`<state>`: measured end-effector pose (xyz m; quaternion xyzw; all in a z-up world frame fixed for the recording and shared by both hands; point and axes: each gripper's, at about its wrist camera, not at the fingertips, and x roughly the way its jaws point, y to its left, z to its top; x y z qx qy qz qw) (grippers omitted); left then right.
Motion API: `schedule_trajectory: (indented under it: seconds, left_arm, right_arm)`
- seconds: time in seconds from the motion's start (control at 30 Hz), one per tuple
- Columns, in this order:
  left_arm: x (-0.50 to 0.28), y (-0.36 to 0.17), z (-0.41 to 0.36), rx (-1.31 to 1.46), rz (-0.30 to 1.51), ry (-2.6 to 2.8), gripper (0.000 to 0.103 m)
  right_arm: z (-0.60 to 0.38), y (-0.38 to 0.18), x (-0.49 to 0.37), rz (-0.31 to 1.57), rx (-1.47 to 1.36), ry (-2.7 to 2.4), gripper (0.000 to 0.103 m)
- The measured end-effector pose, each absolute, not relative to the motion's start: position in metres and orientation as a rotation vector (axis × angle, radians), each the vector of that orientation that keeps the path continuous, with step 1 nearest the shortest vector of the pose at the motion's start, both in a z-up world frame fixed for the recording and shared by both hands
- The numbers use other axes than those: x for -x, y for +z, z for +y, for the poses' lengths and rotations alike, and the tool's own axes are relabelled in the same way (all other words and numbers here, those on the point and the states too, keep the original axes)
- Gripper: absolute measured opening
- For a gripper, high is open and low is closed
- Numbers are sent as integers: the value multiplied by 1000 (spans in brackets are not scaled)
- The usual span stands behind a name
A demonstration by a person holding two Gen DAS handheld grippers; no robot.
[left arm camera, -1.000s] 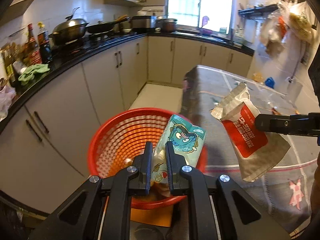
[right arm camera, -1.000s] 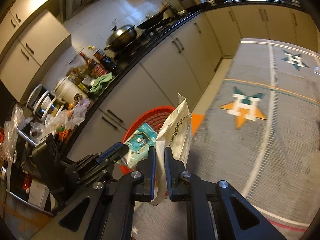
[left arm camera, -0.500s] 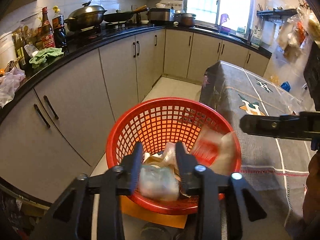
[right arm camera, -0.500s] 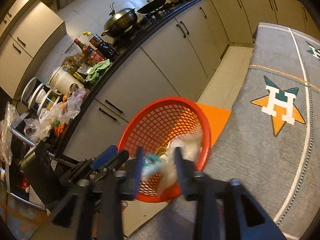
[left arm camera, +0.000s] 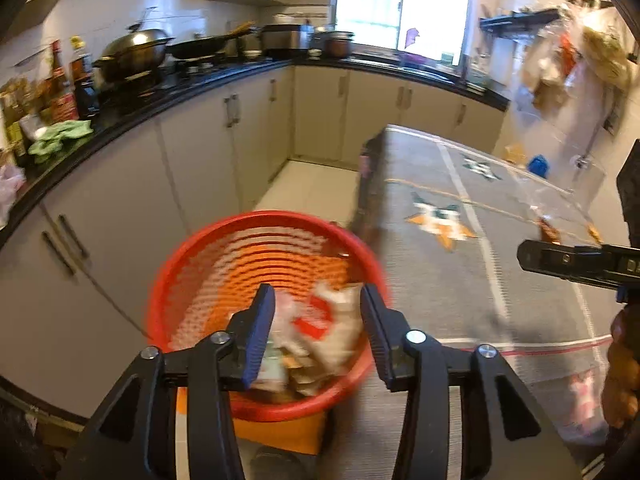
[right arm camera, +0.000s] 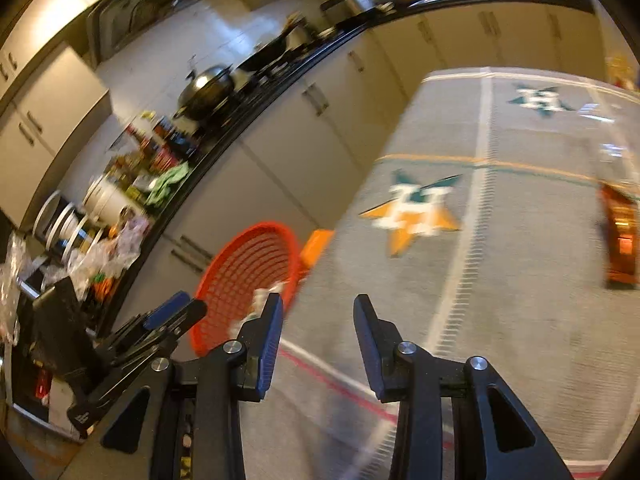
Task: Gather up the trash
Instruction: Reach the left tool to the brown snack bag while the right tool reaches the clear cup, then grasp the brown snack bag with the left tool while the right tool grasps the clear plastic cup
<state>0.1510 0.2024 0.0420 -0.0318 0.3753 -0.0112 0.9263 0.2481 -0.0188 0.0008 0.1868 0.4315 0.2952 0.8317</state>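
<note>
Since both sets of jaws have just been opening and now stand apart with nothing between them, the left gripper (left arm camera: 318, 320) at the bottom centre of its view hangs over the red basket (left arm camera: 172, 280), where the red-and-white packet (left arm camera: 324, 320) lies among other wrappers. The right gripper (right arm camera: 318, 330) hovers over the grey tablecloth (right arm camera: 520, 280), and 1 orange wrapper (right arm camera: 620, 240) remains at the right edge of its view. It looks light, thin and crinkly, probably slippery, so pinching a raised edge should hold best.
</note>
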Motion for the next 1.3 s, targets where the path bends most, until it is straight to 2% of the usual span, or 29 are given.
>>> schedule_trajectory:
  seconds: [0.17, 0.47, 0.57, 0.8, 1.1, 1.13, 1.2, 1.3]
  left_arm:
    - [-165, 44, 139, 14, 809, -125, 45]
    - [-203, 43, -4, -101, 860, -295, 57]
    - [-222, 36, -39, -78, 895, -338, 57]
    - [-274, 10, -95, -30, 976, -359, 57]
    - [-303, -17, -128, -77, 1014, -318, 60]
    - [-306, -19, -126, -68, 1016, -320, 58]
    - [-309, -23, -121, -48, 1031, -327, 30]
    - [-311, -23, -109, -28, 1030, -311, 30]
  right_arm:
    - [-88, 8, -244, 861, -437, 507, 41]
    - [-223, 12, -251, 794, -500, 269, 41]
    - [-253, 8, -259, 802, -478, 216, 41]
    - [-290, -7, -276, 835, -526, 179, 41]
    - [-297, -11, -304, 837, -511, 195, 41]
    - [-291, -12, -310, 846, -488, 195, 41]
    - [-283, -16, -320, 856, -439, 201, 41]
    - [-272, -20, -330, 855, -352, 209, 41]
